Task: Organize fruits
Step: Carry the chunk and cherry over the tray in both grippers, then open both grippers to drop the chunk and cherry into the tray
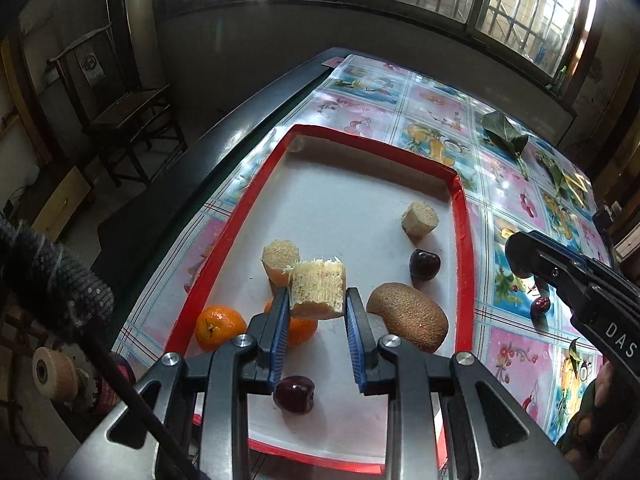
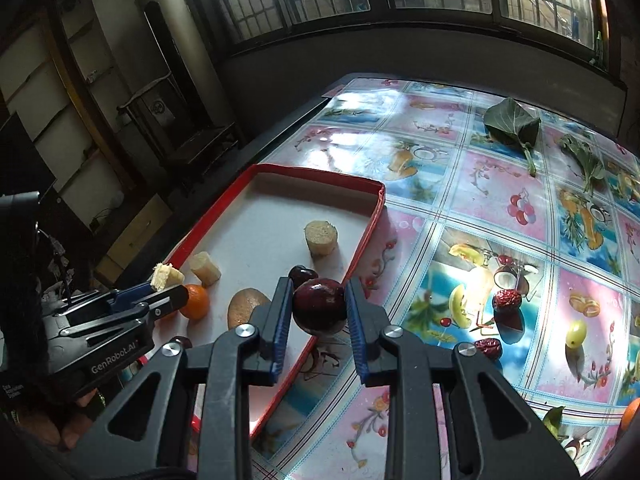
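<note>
Red-rimmed and white inside, the tray [image 1: 460, 216] anchors the left wrist view. Above it the left gripper [image 1: 317, 300] has its blue pads clamped on a pale sugarcane chunk [image 1: 317, 290], lifted clear of the tray floor. Inside the tray lie two more cane pieces [image 1: 279, 258] [image 1: 420, 219], two mandarins [image 1: 220, 327], a kiwi [image 1: 408, 317] and two dark cherries [image 1: 424, 265] [image 1: 294, 394] (one almost under the tongs). Only this view shows the near tray edge; the right gripper's [image 1: 520, 256] black side enters right of the tray, its load hidden.

From the right wrist view the load is plain: the right gripper [image 2: 318, 306] is closed tightly on a dark cherry [image 2: 319, 306], held over the tray's [image 2: 320, 176] right rim. Right of the tray, on the fruit-print tablecloth [image 2: 460, 184], appear things mostly unseen from the other side: two red dates [image 2: 507, 300] [image 2: 489, 347], a green grape [image 2: 575, 334] and leaves [image 2: 512, 124]. The left gripper [image 2: 168, 280] shows at the tray's left, cane [image 2: 166, 276] in its tips.
</note>
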`<move>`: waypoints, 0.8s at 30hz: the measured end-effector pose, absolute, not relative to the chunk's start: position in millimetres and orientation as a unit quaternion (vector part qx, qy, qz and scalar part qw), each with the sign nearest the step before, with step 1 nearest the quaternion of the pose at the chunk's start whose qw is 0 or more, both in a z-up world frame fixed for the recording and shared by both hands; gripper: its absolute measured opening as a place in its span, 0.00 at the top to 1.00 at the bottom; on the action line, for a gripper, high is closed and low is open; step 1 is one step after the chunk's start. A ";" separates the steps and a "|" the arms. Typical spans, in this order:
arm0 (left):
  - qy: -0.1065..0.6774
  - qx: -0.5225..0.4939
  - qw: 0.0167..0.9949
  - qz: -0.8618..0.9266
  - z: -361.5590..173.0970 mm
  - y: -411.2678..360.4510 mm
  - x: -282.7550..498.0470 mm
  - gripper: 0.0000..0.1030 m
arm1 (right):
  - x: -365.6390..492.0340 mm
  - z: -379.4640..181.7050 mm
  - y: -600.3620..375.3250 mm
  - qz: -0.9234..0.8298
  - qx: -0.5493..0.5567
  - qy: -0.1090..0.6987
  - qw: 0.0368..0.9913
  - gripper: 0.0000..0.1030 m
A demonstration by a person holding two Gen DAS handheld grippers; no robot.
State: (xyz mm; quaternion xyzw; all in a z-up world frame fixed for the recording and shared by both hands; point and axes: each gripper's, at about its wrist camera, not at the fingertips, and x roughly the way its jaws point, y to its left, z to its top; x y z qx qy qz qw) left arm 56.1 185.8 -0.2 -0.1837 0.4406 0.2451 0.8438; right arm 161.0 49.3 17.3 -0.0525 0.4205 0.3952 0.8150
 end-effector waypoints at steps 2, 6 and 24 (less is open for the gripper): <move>0.441 -0.188 0.844 0.240 -0.9 192.2 62.0 0.75 | 170.7 17.8 65.1 0.400 -0.053 0.424 0.810 0.72; 0.446 -0.193 0.842 0.236 -4.2 204.1 76.4 0.75 | 193.6 12.8 96.6 0.405 -0.054 0.439 0.800 0.72; 0.468 -0.192 0.835 0.217 -30.6 226.3 117.9 0.75 | 244.1 -28.2 186.6 0.389 -0.102 0.485 0.776 0.72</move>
